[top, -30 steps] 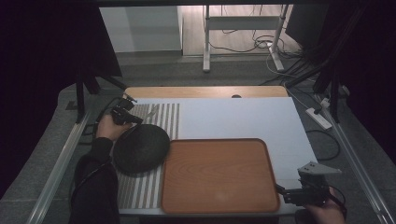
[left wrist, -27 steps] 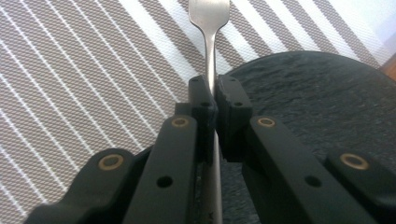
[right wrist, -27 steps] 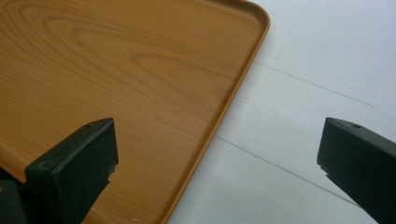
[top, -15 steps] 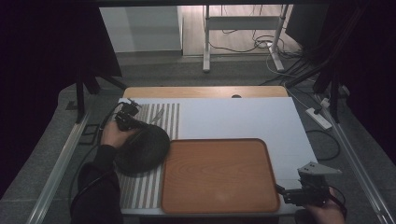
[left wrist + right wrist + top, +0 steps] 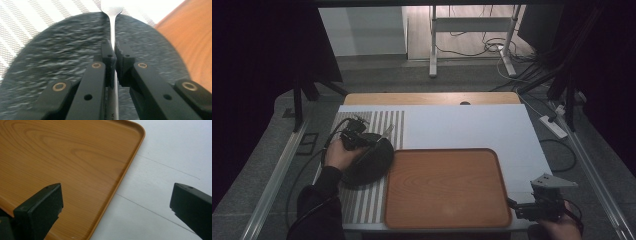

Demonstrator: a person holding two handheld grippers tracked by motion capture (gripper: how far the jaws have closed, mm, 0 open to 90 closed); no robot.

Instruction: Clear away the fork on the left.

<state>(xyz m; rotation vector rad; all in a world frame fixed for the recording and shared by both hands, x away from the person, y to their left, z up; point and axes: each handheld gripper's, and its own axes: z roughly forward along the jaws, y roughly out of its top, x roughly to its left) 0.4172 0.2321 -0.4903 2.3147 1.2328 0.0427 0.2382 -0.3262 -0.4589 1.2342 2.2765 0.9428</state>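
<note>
The right gripper (image 5: 116,202) hangs with jaws spread wide, the wooden tray (image 5: 62,157) under its left jaw and white table (image 5: 170,152) between them. The left gripper (image 5: 115,53) pinches a metal fork (image 5: 111,11) above a dark plate (image 5: 50,57); striped mat (image 5: 389,122) lies beyond, then cables (image 5: 472,47) on the floor.

High view: dim, murky at left and right edges; brightest on floor (image 5: 462,30) at upper centre.
Left gripper view: soft, blurred plate (image 5: 62,62); washed-out top.
Right gripper view: evenly bright, sharp tray (image 5: 62,157) grain.
</note>
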